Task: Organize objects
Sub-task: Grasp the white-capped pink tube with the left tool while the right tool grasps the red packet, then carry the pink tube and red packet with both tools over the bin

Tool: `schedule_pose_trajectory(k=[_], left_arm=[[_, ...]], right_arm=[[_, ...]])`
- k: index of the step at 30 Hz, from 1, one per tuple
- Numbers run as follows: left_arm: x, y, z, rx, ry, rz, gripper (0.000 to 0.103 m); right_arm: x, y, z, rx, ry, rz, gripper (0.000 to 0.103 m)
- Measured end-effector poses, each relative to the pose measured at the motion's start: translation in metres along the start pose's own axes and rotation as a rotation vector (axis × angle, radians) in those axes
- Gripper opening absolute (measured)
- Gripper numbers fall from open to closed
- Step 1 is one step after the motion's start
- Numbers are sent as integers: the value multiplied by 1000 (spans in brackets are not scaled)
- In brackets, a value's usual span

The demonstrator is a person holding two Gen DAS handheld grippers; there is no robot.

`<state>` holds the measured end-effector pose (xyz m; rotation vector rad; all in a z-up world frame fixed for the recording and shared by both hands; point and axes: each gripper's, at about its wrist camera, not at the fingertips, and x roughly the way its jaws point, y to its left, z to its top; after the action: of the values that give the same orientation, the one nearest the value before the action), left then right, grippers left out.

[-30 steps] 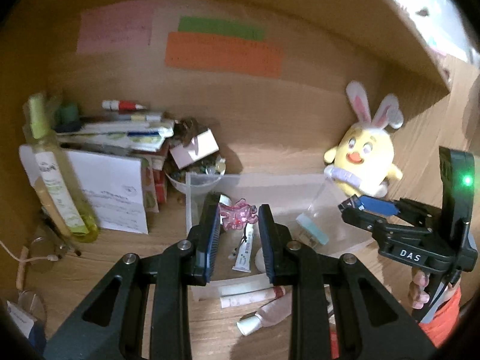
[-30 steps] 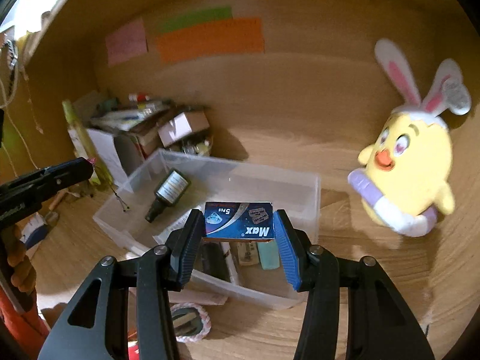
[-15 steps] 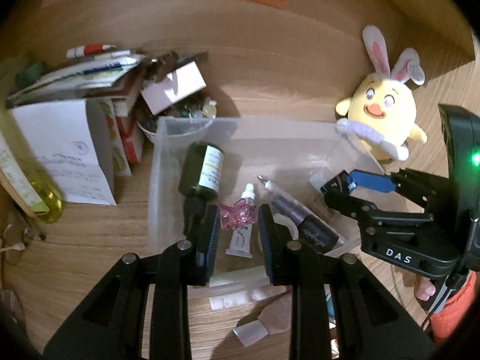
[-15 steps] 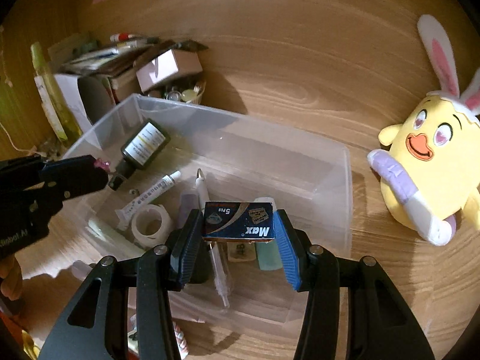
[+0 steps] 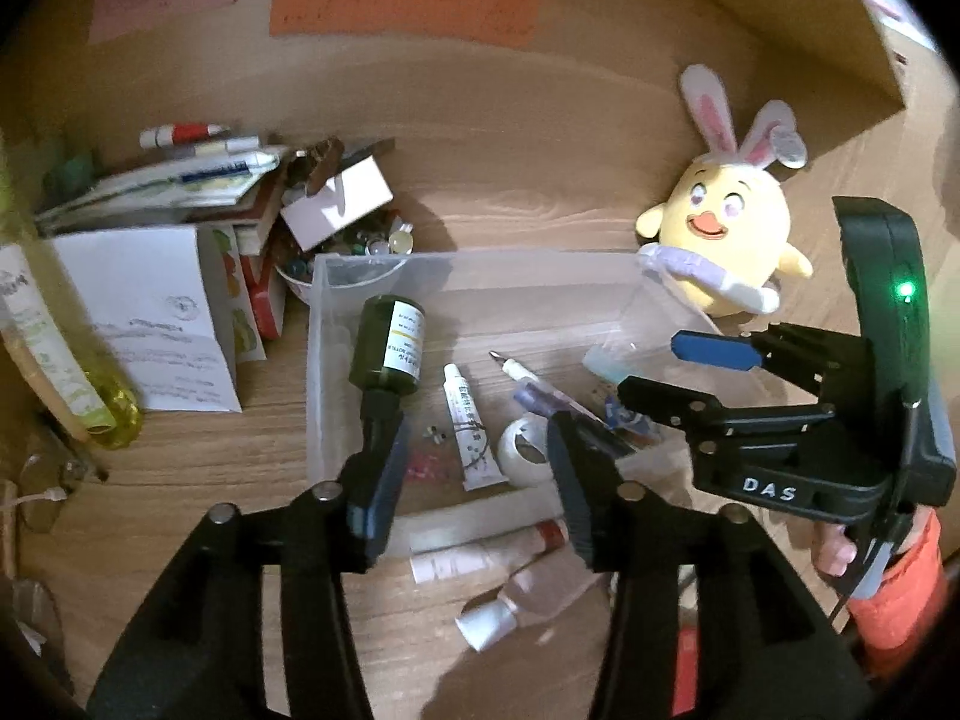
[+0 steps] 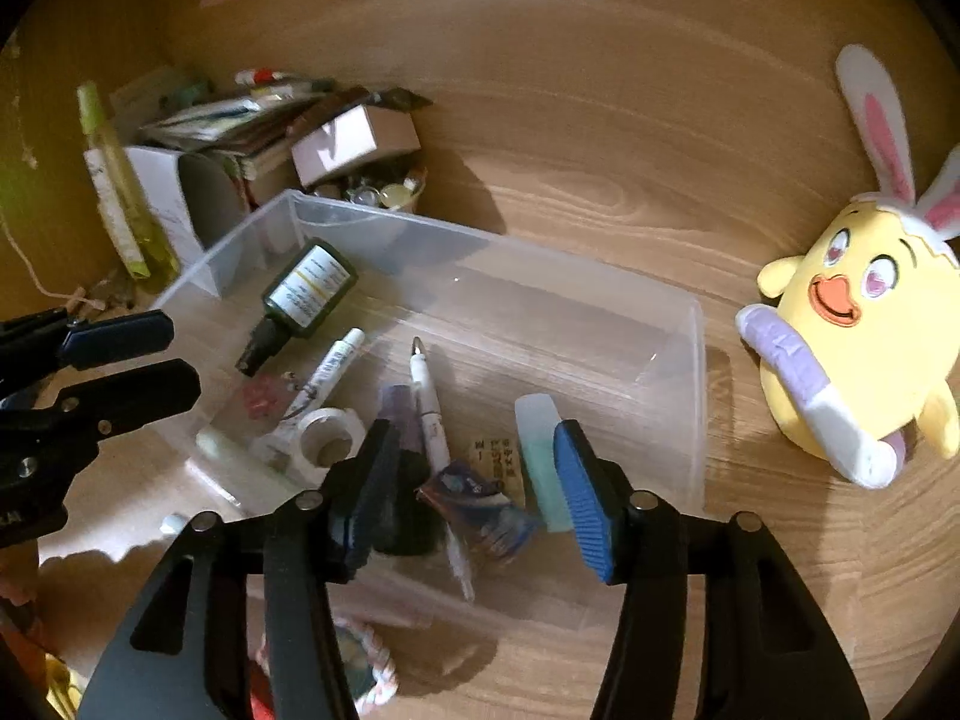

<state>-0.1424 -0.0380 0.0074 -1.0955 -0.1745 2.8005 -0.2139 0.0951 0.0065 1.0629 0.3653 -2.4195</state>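
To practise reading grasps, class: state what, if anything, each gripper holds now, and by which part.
Nothing is held. The left gripper and right gripper are both open above the clear bin; the pink clip and blue packet lie inside.

Bin (image 6: 696, 360) sits mid worktop (image 6: 600, 150). In bin: bottle (image 6: 303, 294) at left end, pen (image 6: 429, 396) centre, tape roll (image 6: 327, 435) w/ tube (image 5: 471, 429) beside it. Plush toy (image 6: 852, 336) right of bin. Paper stack (image 5: 180, 186) behind-left.

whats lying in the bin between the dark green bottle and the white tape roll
In the left wrist view, a small white tube lies between the dark green bottle and the white tape roll, inside the clear plastic bin.
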Motion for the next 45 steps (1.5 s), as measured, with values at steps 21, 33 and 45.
schedule_pose_trajectory(k=[21,33,45], left_arm=[[18,-21,-74,135,201,-14,60],[30,-25,-74,161,218,-38,36],[-16,-1,-110,95,172,9,32]], right_arm=[[-73,30,-102,-88,-29,167,80],[-42,62,-123,-156,92,282,80],[-31,75,-121,-184,115,279,52]])
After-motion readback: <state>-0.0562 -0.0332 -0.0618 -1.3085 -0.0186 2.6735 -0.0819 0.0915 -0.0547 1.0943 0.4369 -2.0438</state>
